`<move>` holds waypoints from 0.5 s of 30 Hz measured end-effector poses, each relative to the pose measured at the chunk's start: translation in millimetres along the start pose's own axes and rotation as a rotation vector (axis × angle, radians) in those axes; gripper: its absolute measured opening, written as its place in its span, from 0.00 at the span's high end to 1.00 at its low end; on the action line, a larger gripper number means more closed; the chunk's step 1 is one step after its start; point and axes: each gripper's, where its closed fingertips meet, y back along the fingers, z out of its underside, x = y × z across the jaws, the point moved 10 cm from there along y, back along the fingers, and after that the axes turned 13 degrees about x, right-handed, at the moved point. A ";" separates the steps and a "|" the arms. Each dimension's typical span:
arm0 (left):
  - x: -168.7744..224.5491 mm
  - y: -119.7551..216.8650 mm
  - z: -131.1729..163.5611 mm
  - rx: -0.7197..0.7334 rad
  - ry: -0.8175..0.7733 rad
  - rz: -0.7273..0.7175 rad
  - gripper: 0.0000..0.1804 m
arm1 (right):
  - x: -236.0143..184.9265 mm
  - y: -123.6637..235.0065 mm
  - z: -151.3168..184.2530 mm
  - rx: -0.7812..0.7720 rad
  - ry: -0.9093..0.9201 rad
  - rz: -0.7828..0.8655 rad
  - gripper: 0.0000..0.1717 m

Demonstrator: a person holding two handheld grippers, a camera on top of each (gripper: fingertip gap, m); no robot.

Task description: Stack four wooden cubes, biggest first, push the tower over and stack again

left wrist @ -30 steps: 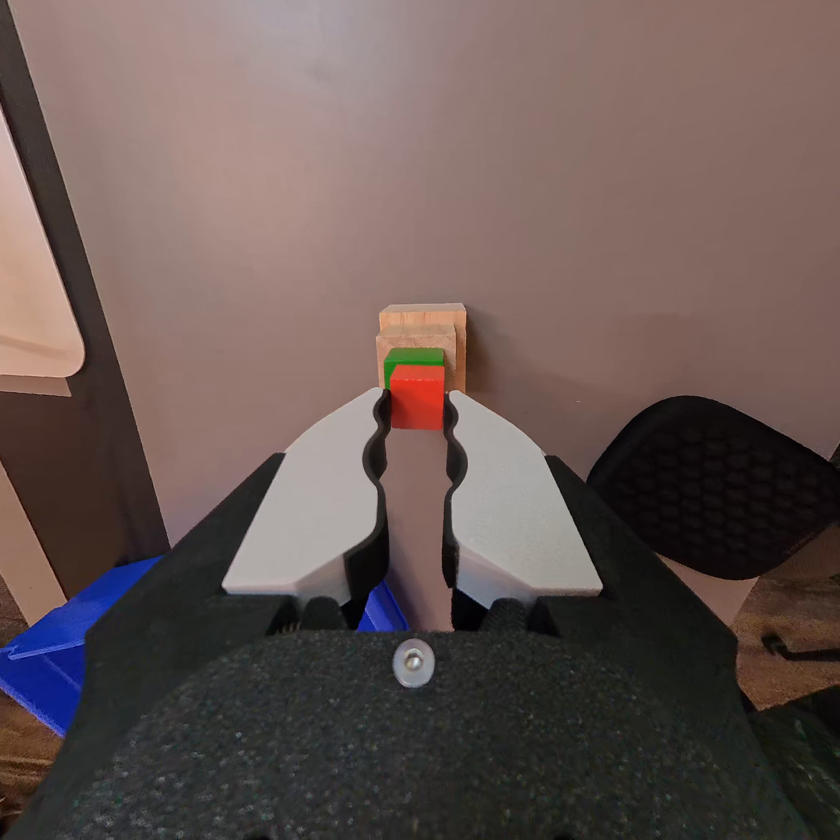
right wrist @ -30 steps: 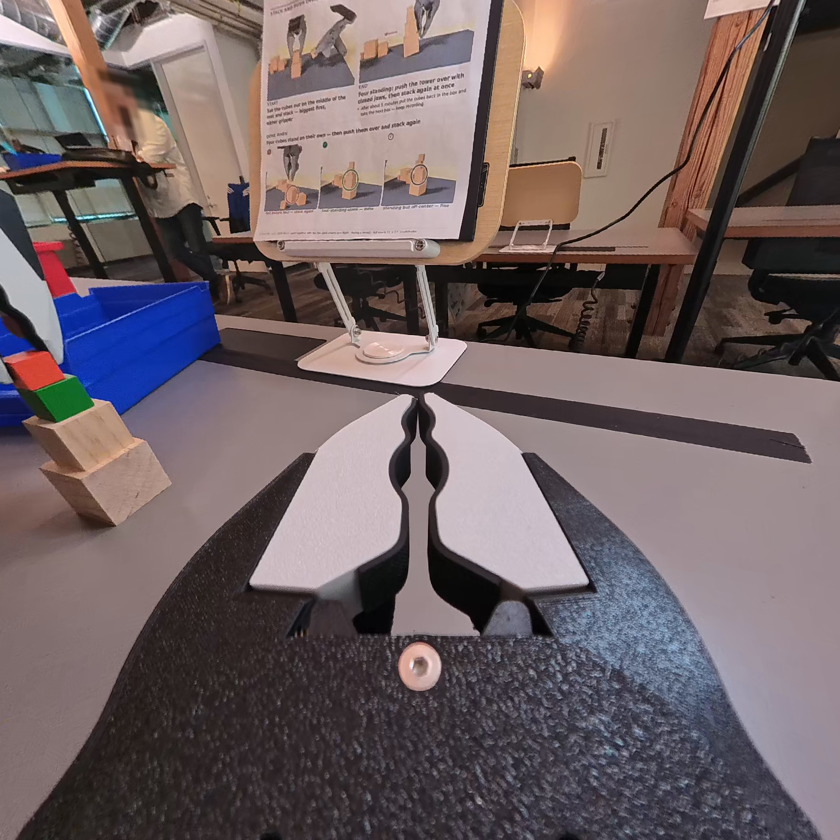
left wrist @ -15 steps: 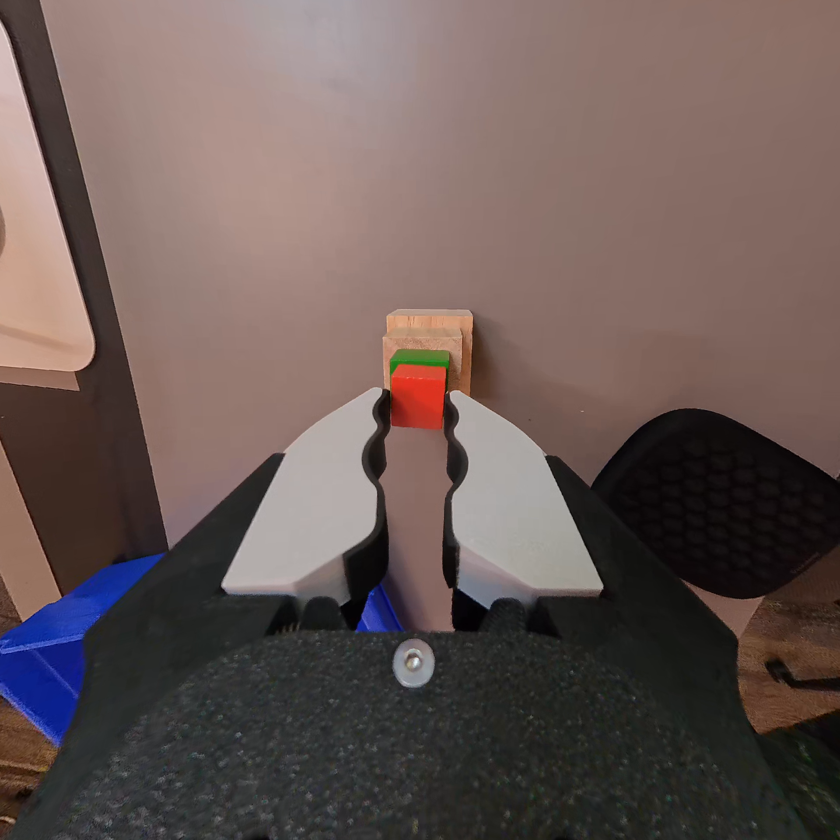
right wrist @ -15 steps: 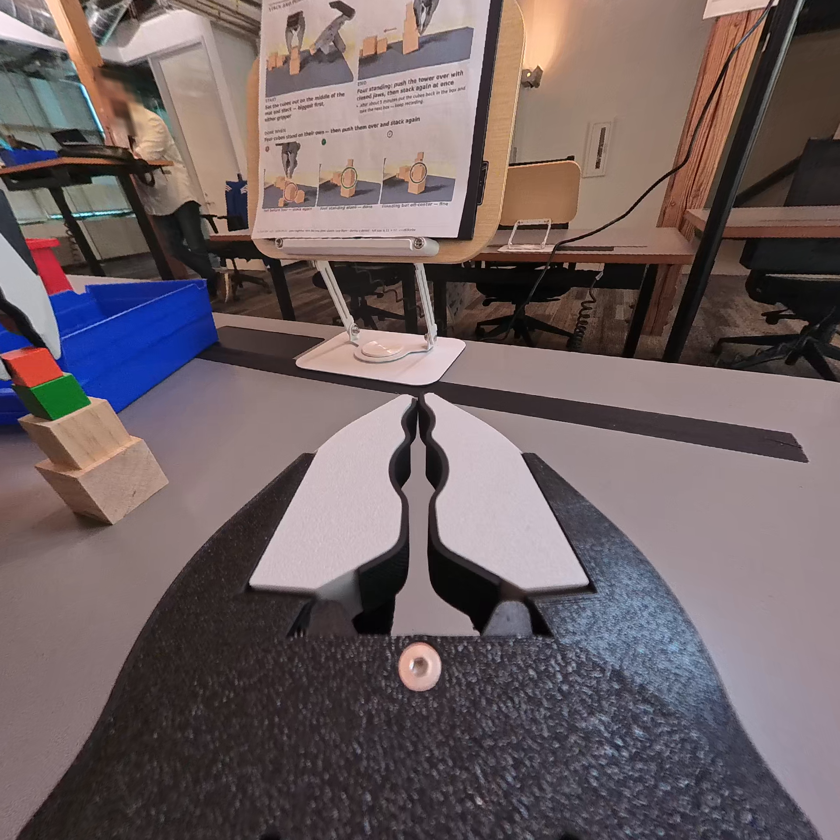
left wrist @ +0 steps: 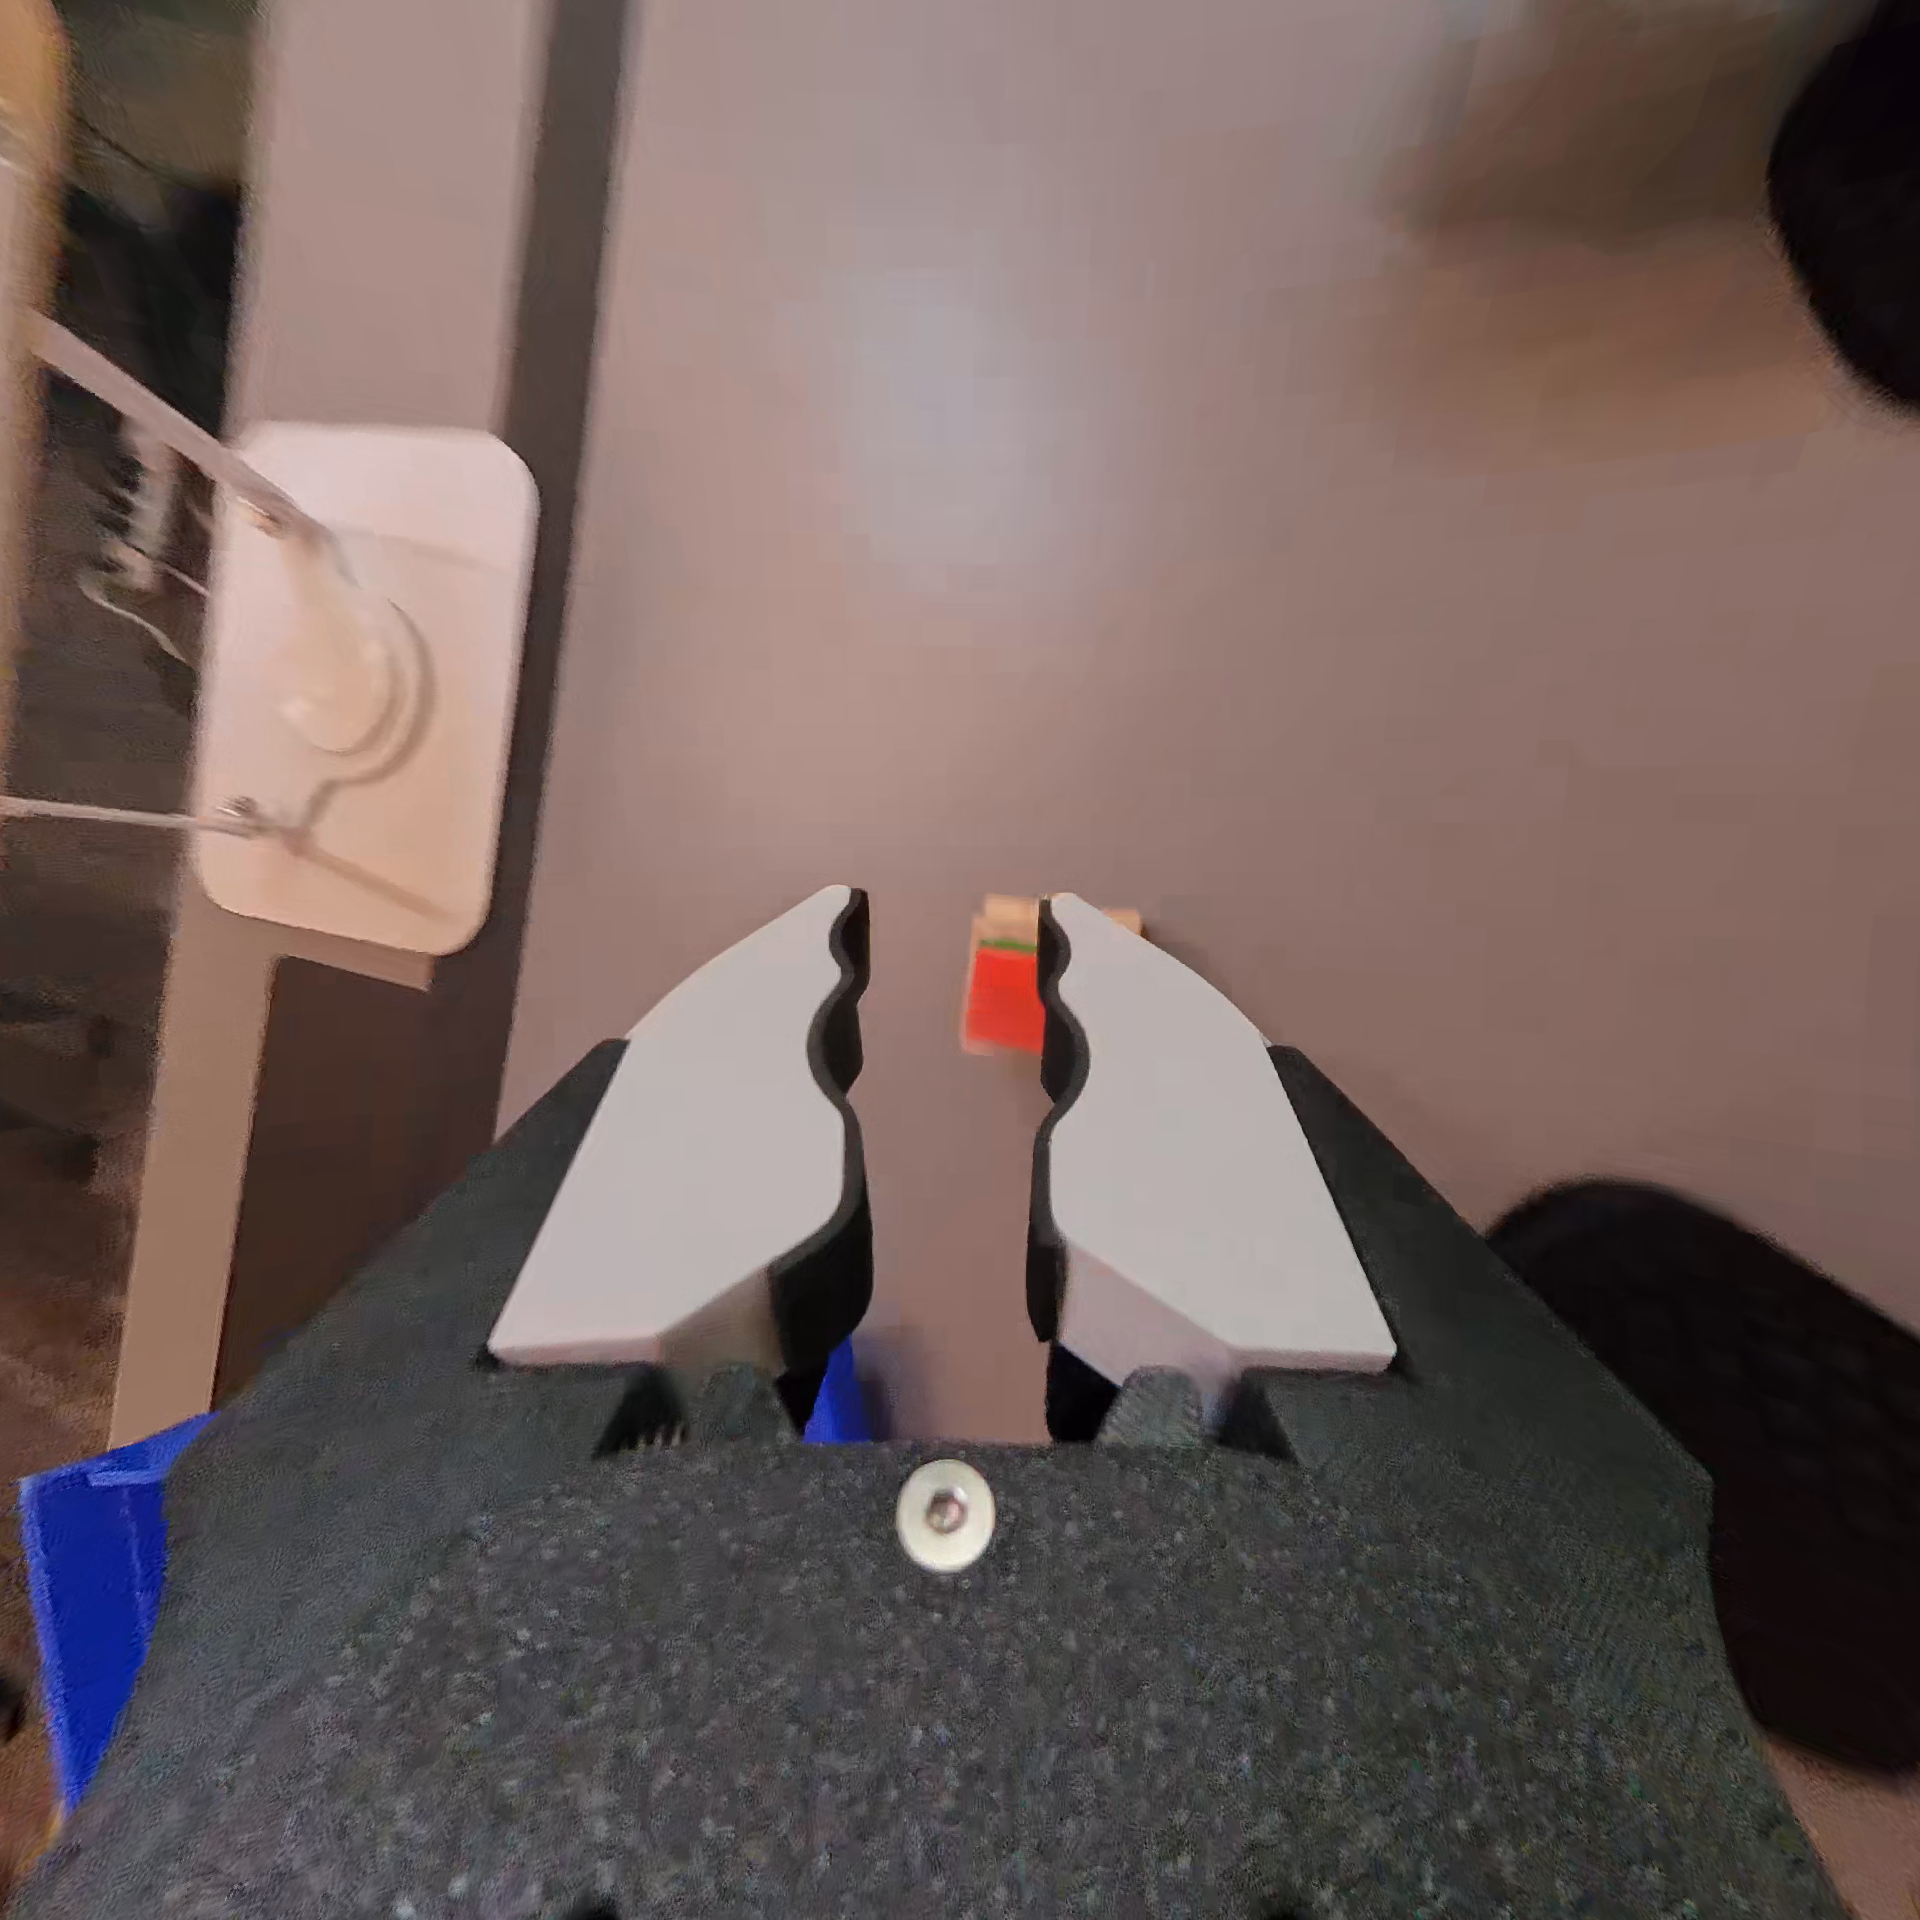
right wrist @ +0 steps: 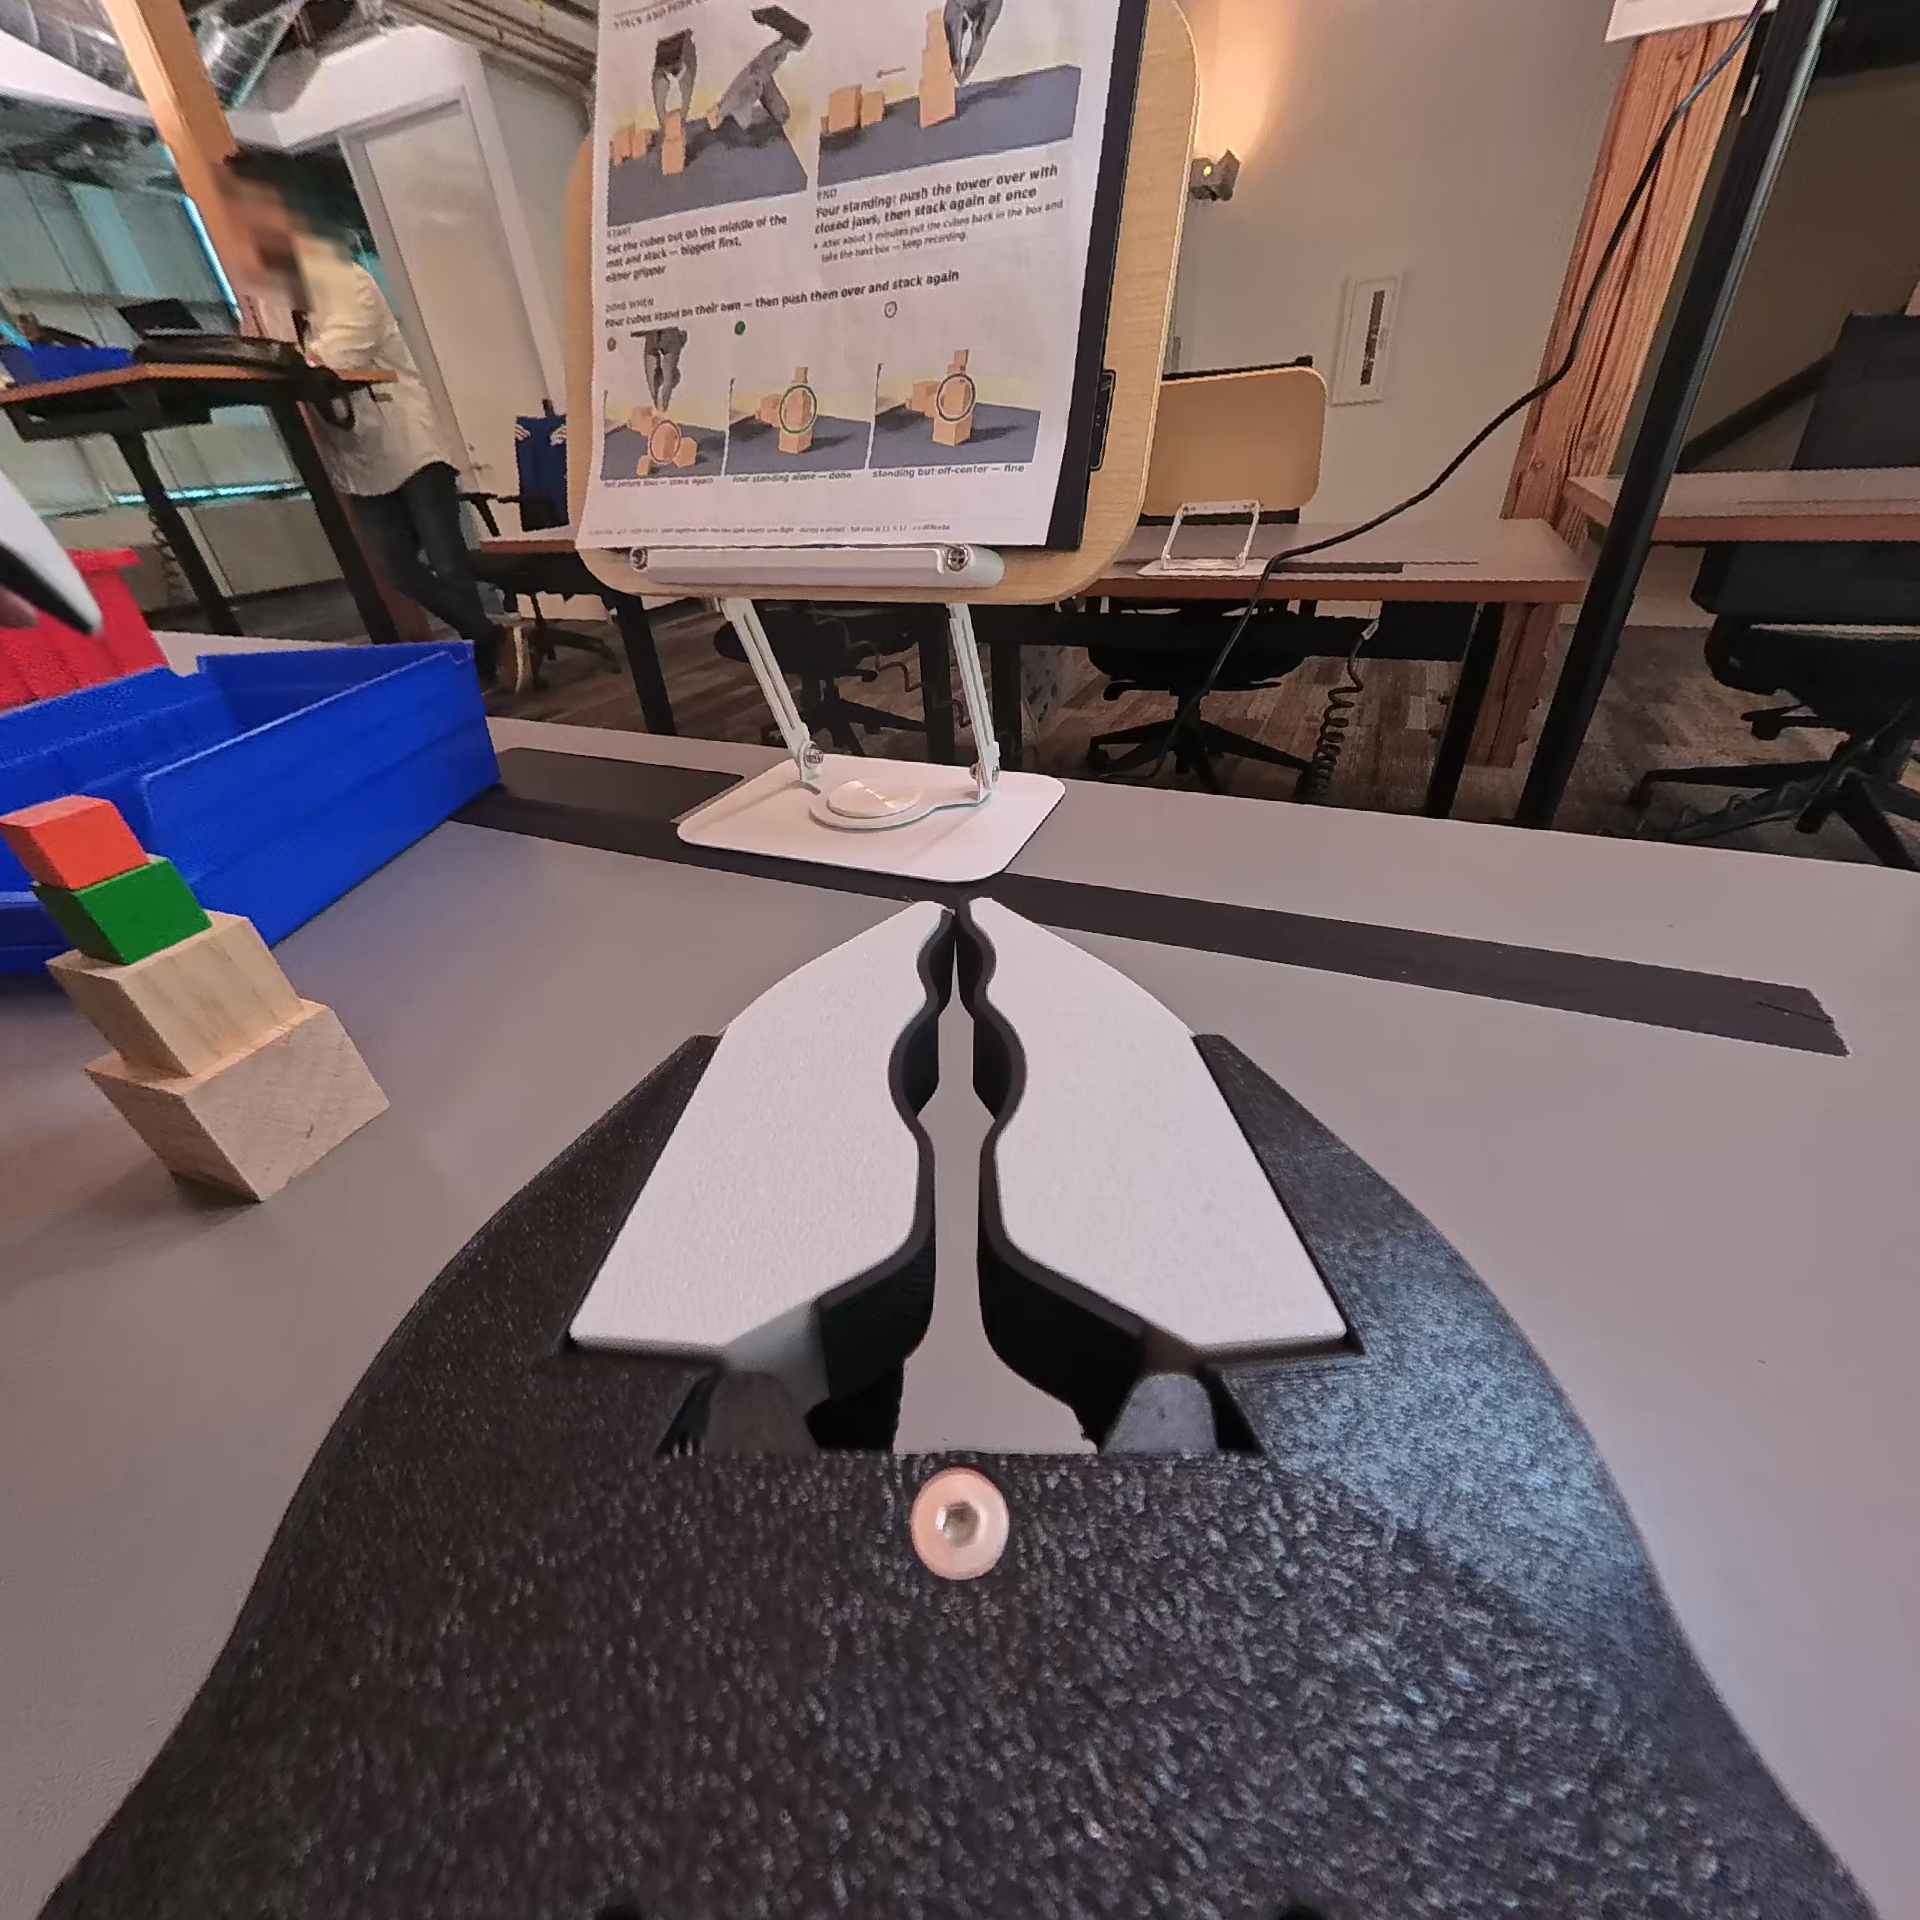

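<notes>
While the left gripper (left wrist: 951, 914) is hanging high above the grey table (left wrist: 1247, 520), its jaws are standing apart with nothing between them, and the little tower is showing far below, at about one o'clock from the fingertips, half hidden behind the right finger (left wrist: 1143, 1091). Only the red cube (left wrist: 1000, 992) on top is reading clearly; the picture is smeared, so the gripper looks to be moving, and I am judging that a careless dip from here could clip that cube and bring the tower down. The white stand base (left wrist: 353, 686) is sitting at ten o'clock, well apart. From the right gripper (right wrist: 956, 914), whose fingertips are meeting on nothing, the tower is standing at nine o'clock: red cube (right wrist: 73, 840) on green cube (right wrist: 125, 909) on a smaller wooden cube (right wrist: 171, 1003) on a larger wooden cube (right wrist: 244, 1112), each twisted and offset from the one below. That stagger is what is worrying me; a knock to the table or a sweep leftward could topple it toward the blue bin (right wrist: 291, 758) at ten o'clock.
</notes>
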 end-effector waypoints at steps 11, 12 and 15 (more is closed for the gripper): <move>30.6 33.2 34.2 0.958 0.298 -0.705 1.00 | -3.2 0.8 -1.5 0.010 0.029 0.004 1.00; 37.5 33.6 39.2 1.011 0.354 -0.723 1.00 | -3.2 0.9 -1.7 0.008 0.027 0.004 1.00; 57.2 28.2 58.0 1.070 0.479 -0.777 1.00 | -3.4 0.9 -0.4 -0.001 0.017 0.003 1.00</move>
